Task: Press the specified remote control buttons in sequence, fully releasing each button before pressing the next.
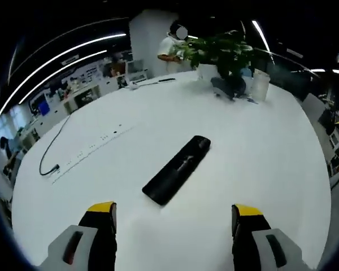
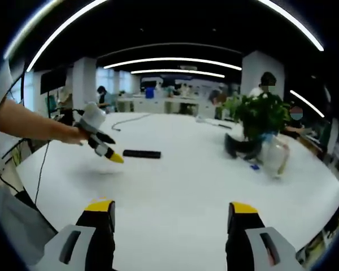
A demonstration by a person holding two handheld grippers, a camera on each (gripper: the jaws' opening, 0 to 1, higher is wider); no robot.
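My left gripper [image 1: 174,217], jaws apart, hovers over the table [image 1: 260,152]; the black remote control [image 1: 178,169] lies at twelve o'clock, untouched. My right gripper [image 2: 169,215] is likewise spread.

Left gripper [image 1: 175,217] fingers spread wide, empty; right gripper [image 2: 169,217] likewise spread, empty; bare forearm [image 2: 28,123] extended

Long ceiling light strips [image 2: 175,59] give bright, even light, bowed into arcs by the fisheye lens. The white table [image 1: 260,169] glares almost shadowless; a faint soft shadow lies beside the remote [image 1: 177,169]. The right gripper view is softer, with motion blur around the plant [image 2: 260,116].
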